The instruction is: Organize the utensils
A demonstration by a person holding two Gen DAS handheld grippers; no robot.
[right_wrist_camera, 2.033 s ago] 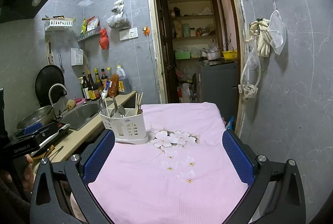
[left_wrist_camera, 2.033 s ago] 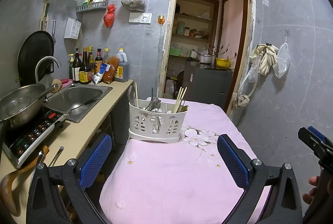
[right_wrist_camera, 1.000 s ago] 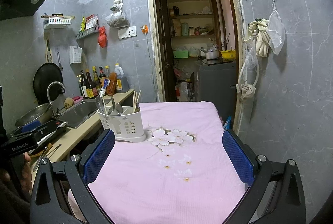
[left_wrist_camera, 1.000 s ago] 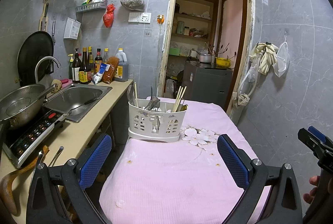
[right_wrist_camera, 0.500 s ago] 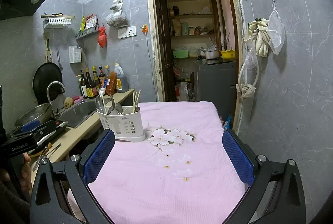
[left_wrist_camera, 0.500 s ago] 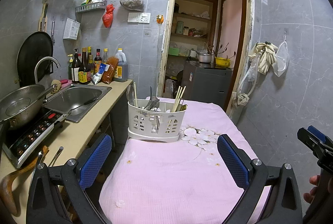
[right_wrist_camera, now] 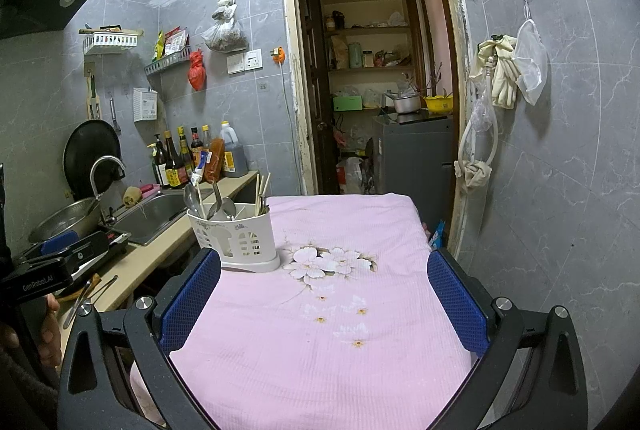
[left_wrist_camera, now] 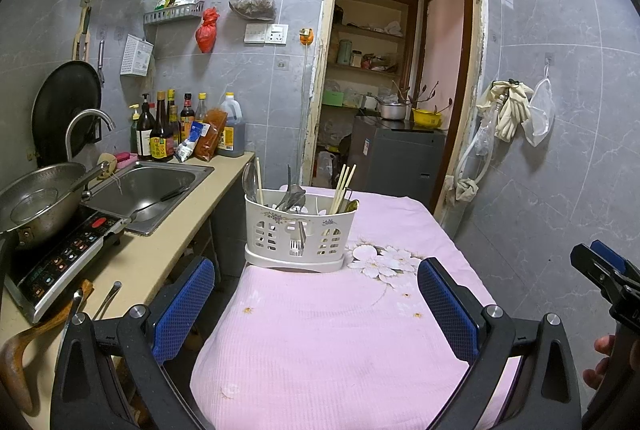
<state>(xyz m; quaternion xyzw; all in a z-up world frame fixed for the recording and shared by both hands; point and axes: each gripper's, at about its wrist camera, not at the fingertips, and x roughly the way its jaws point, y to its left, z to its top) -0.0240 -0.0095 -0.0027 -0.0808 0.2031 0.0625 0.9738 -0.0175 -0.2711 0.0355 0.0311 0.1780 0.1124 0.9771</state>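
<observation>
A white utensil caddy (left_wrist_camera: 299, 230) holding spoons (right_wrist_camera: 222, 208) and chopsticks (left_wrist_camera: 342, 188) stands at the left edge of a table covered by a pink cloth (left_wrist_camera: 340, 330), beside the kitchen counter (left_wrist_camera: 156, 258). The left gripper (left_wrist_camera: 316, 304) and right gripper (right_wrist_camera: 324, 304) hover wide open and empty above the cloth

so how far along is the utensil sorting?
Done: spoons, a fork and chopsticks stand in the white slotted plastic caddy on the pink flowered cloth. In hand: nothing; left tongs and right tongs are open and empty. Left: two metal-handled utensils lie on the beige counter.
</observation>
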